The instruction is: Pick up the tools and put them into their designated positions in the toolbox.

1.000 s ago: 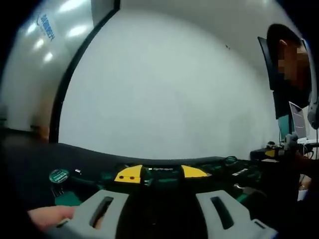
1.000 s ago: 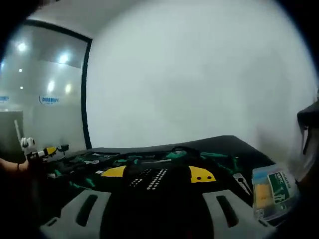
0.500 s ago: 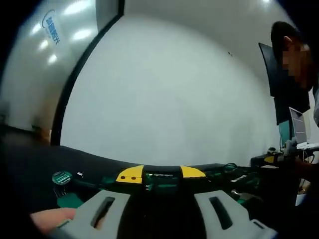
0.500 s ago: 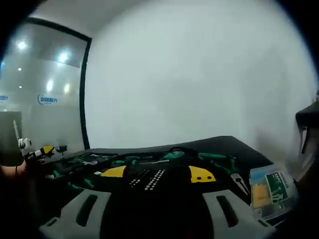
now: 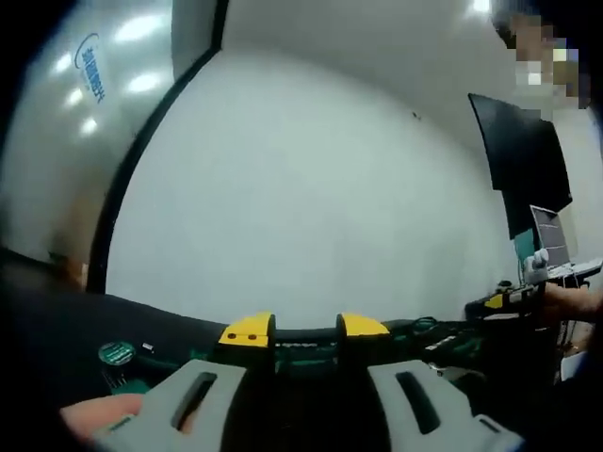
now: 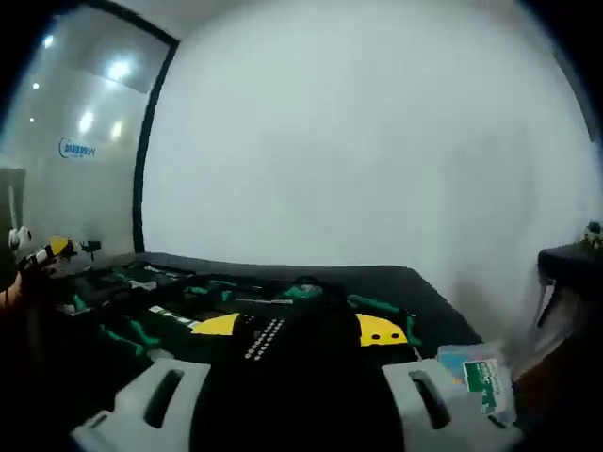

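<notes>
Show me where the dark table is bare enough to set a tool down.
Likeliest bare patch: the black table at its far right edge, beyond the yellow latches and behind the clear green-labelled packet. In the left gripper view, the dark stretch left of the round green disc also looks bare, though dim. The middle, strewn with green-handled tools, is crowded.

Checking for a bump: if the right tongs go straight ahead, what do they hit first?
Probably the black toolbox with yellow latches, directly beyond the right tongs; depth is unclear.
</notes>
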Tool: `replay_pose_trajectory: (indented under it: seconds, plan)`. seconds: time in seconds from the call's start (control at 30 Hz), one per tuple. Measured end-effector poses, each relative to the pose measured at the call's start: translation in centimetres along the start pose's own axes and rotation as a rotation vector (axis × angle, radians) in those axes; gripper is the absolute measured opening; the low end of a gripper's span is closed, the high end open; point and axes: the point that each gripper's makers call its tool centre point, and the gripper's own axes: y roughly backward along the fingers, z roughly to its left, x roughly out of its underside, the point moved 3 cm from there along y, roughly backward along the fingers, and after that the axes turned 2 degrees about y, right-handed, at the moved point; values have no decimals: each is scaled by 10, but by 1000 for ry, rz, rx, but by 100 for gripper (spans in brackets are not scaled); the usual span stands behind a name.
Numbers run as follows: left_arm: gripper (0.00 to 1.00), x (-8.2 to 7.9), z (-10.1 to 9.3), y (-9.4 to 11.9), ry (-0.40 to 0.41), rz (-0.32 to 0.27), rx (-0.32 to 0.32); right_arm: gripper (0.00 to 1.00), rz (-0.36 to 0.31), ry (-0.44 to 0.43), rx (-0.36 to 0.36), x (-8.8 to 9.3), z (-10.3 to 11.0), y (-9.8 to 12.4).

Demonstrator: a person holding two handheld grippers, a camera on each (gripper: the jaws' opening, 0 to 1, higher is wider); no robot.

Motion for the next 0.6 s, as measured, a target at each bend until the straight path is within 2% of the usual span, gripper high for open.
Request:
replay_pose_trajectory:
  seconds: [0.03,0.07,0.13,0.17,0.23,0.33,0.4,0.5,0.57,0.6]
  plan:
    - [26,7,2,-1,8,54,-11,48,48,56,28,-3,-6,-2]
    - [25,10,3,-1,12,80,-21,48,134,139,61,-6,-18,-6]
    - [25,10,3,-3,-18,73,-23,47,126,160,134,-21,-41,-17]
    - [25,8,3,-3,-25,68,-20,46,139,157,151,-22,-51,-22]
    - [25,1,2,-2,-32,33,-12,46,232,123,188,-9,-72,-32]
    - [25,-7,6,1,-38,-1,-52,46,326,83,164,17,-83,-55]
    - [25,-9,9,2,-16,-4,-59,47,406,23,129,43,-97,-74]
    - [25,-14,13,5,11,-32,-65,48,460,-30,128,68,-103,-84]
    - [25,-16,15,6,25,-42,-71,48,448,-48,137,76,-107,-88]
    - [25,-17,16,6,31,-46,-72,48,462,-66,141,81,-106,-87]
